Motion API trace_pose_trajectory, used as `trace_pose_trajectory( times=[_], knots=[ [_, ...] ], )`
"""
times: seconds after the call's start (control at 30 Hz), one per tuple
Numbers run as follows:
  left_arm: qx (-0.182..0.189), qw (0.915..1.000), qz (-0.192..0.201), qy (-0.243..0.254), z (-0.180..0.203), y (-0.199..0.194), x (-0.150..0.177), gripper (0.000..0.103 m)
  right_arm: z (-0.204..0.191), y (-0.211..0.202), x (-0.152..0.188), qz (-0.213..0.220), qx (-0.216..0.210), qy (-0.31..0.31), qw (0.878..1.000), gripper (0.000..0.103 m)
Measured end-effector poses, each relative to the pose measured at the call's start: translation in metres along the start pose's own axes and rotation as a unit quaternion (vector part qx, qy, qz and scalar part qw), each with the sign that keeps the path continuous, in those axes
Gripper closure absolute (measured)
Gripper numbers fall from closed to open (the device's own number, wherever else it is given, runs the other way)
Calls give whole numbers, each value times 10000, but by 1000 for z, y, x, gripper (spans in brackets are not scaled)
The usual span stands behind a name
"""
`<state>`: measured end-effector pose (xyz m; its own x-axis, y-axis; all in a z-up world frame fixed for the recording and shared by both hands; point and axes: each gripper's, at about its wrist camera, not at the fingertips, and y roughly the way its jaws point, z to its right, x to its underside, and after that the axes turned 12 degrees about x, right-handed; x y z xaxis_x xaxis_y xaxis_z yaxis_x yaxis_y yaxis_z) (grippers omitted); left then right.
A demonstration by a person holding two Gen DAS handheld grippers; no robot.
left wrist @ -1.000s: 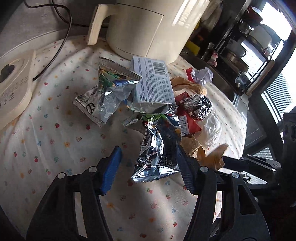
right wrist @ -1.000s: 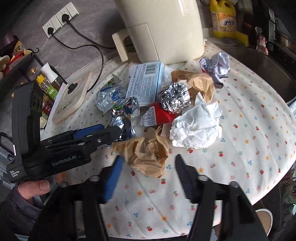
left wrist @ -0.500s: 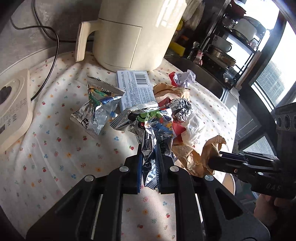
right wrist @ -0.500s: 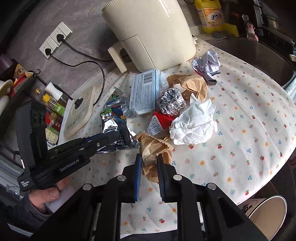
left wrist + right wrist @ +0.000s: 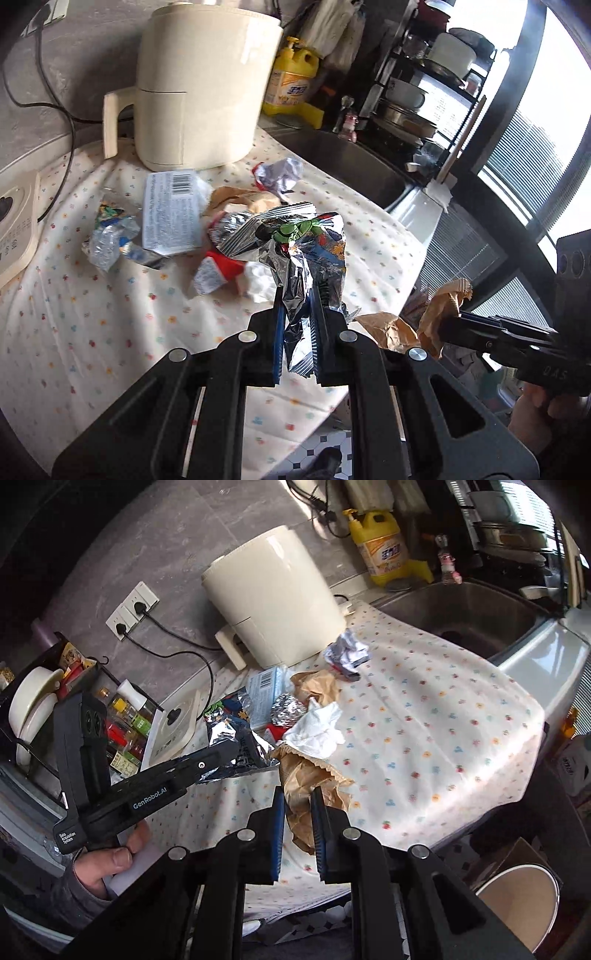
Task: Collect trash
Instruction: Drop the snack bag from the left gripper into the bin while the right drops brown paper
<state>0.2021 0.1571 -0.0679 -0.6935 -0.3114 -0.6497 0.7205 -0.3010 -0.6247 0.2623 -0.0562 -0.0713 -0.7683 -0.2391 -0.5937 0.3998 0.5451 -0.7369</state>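
1. Silver foil wrapper (image 5: 306,258) clamped between the left gripper (image 5: 297,332) pads, lifted clear of the floral tablecloth (image 5: 92,325).
2. Brown crumpled paper (image 5: 306,779) pinched in the right gripper (image 5: 298,819), held above the near table edge.
3. Left on the cloth: white tissue (image 5: 317,731), foil ball (image 5: 288,710), barcoded box (image 5: 171,214), near the cream air fryer (image 5: 199,85).
4. Paper bin (image 5: 517,901) on the floor, near right.

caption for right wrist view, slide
Right tool clamps crumpled brown paper above floral tablecloth.
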Motion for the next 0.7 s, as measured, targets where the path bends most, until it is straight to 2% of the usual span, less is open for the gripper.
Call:
trace_pose_trajectory(
  times=[0.27,0.6,0.67,0.7],
  knots=[
    [322,9987,-334,225,86,43,34,90,93,-58,38,69,484,470,9977,88],
    [576,9943,-829,346,164,95,91,90,182,-94,84,-120,836,783,9933,87],
    [597,9936,-902,335,176,105,104,90,197,-94,95,-221,927,837,9919,85],
    [596,9933,-940,311,180,110,109,90,203,-93,100,-275,941,849,9916,77]
  ],
)
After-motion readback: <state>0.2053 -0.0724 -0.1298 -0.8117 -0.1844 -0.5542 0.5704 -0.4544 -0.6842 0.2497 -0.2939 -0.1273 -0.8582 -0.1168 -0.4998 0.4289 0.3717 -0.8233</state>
